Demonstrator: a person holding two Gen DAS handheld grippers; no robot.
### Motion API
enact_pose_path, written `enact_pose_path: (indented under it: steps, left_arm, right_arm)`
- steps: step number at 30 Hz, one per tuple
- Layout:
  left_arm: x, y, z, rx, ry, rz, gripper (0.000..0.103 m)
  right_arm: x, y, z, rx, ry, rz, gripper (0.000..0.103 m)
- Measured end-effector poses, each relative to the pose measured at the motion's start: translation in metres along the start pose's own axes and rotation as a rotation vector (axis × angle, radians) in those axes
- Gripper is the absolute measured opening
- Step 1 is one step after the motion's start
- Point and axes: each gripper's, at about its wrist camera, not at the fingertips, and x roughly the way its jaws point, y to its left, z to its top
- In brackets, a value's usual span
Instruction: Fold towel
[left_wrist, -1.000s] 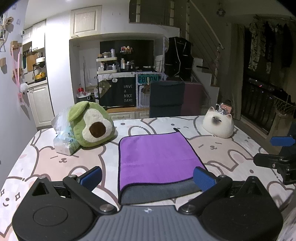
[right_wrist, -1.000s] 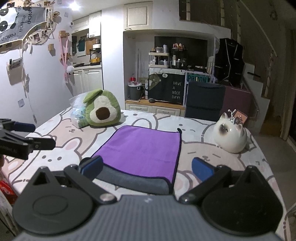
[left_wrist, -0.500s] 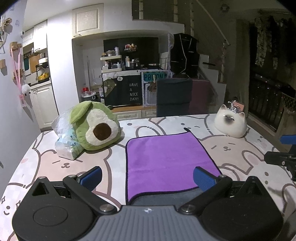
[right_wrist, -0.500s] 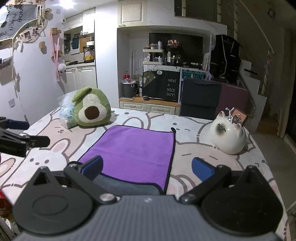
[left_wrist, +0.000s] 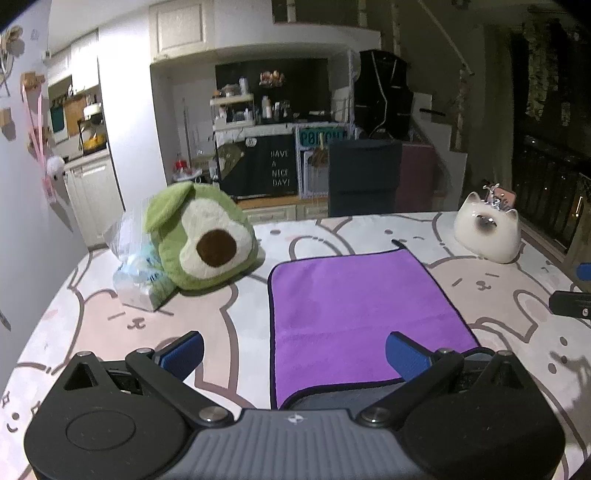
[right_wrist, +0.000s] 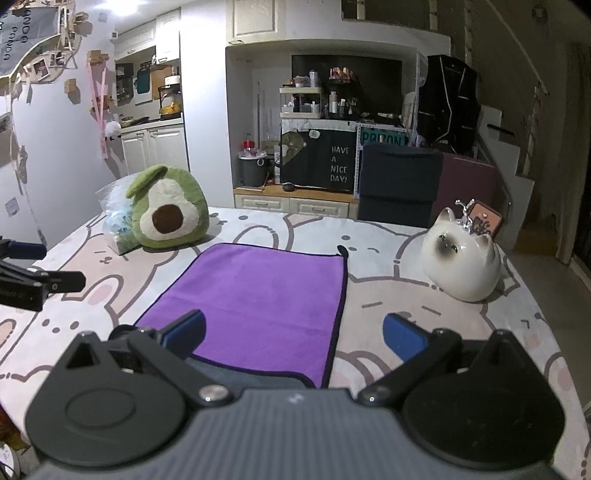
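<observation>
Purple towel (left_wrist: 354, 306) with dark edging, pink-and-white bunny-print tablecloth (left_wrist: 110, 321), green avocado plush (left_wrist: 201, 236), blue-padded claws.

Left black two-finger gripper with blue pads (left_wrist: 293, 350): jaws spread wide, level. Right black gripper with blue pads (right_wrist: 293, 334): likewise spread, empty.

One towel (left_wrist: 365, 314); one avocado plush (left_wrist: 201, 238); one cat figurine (left_wrist: 485, 236); one plastic bag (left_wrist: 135, 273).

Matt purple cloth towel (left_wrist: 354, 314); glossy ceramic-looking cat (right_wrist: 461, 262); plush avocado (left_wrist: 201, 236).
</observation>
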Motion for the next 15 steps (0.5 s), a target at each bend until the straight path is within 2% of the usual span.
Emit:
enact_pose_path:
  steps: [7,15]
  left_arm:
    - [0.022,0.008,-0.005,0.005,0.017,0.004,0.103]
    - [0.048,0.024,-0.011,-0.041,0.051,0.009,0.103]
  right_arm:
    - [0.023,-0.014,-0.002,0.022,0.018,0.013,0.103]
    - [0.051,-0.027,-0.012,0.012,0.035,0.01,0.103]
